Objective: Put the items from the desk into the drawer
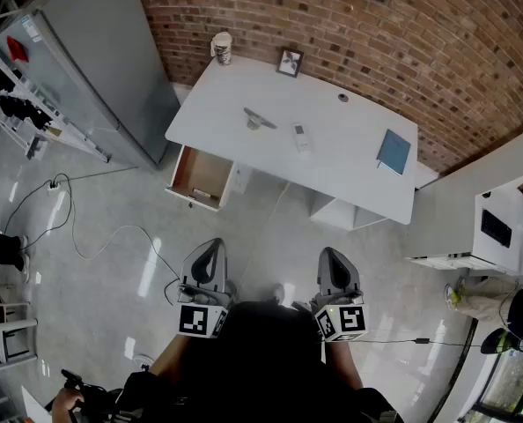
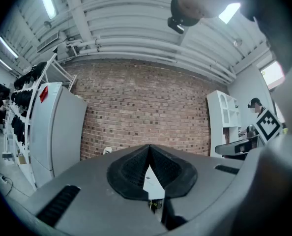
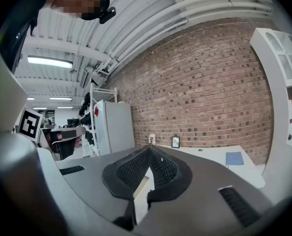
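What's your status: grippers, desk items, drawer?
Left gripper and right gripper shut, empty, short of the desk. Cup, frame, remote, notebook on top; drawer open. Nothing blocking.

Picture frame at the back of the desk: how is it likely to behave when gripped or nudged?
The frame stands upright, so a nudge would probably tip it over. It looks small and thin, so it is likely light and rigid. Its front may be glazed, hence slippery and breakable, but I cannot tell.

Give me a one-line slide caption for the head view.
Left gripper and right gripper, both shut and empty, face a desk bearing cup, frame, remote and notebook; its drawer stands open.
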`<state>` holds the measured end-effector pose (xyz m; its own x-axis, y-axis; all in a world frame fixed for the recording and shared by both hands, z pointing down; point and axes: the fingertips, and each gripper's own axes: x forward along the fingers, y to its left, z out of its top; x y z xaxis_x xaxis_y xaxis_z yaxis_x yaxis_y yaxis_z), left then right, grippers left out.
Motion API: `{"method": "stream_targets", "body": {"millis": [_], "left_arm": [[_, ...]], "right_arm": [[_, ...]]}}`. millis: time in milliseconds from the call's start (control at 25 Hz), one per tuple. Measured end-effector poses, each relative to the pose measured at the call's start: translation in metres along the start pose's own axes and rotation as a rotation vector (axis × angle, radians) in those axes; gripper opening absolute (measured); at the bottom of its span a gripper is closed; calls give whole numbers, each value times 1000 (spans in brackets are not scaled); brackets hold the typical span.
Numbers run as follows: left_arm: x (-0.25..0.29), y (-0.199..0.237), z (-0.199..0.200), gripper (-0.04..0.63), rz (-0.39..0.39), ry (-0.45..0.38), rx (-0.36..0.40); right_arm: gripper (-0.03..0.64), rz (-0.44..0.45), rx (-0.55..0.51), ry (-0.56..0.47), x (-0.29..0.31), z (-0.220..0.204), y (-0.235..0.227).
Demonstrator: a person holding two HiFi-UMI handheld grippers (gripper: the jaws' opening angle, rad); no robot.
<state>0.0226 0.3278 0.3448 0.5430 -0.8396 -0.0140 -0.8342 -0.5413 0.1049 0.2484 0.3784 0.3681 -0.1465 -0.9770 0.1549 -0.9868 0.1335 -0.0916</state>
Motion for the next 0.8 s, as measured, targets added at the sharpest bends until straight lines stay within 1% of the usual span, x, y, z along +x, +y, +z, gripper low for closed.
{"method": "stream_targets", "body": {"millis": [720,760,800], "left_arm": [[2,-9,2,0,-17,-9,-13],[2,-10,3,0,-17,-11,-12],[2,-11,3,0,-16,-12,-11]], "right_arm": [[0,15,25,-12,-6,2,0],[47,13,27,-5,-5,0,-1],[143,10,26,6,-4,-2,-3]]}}
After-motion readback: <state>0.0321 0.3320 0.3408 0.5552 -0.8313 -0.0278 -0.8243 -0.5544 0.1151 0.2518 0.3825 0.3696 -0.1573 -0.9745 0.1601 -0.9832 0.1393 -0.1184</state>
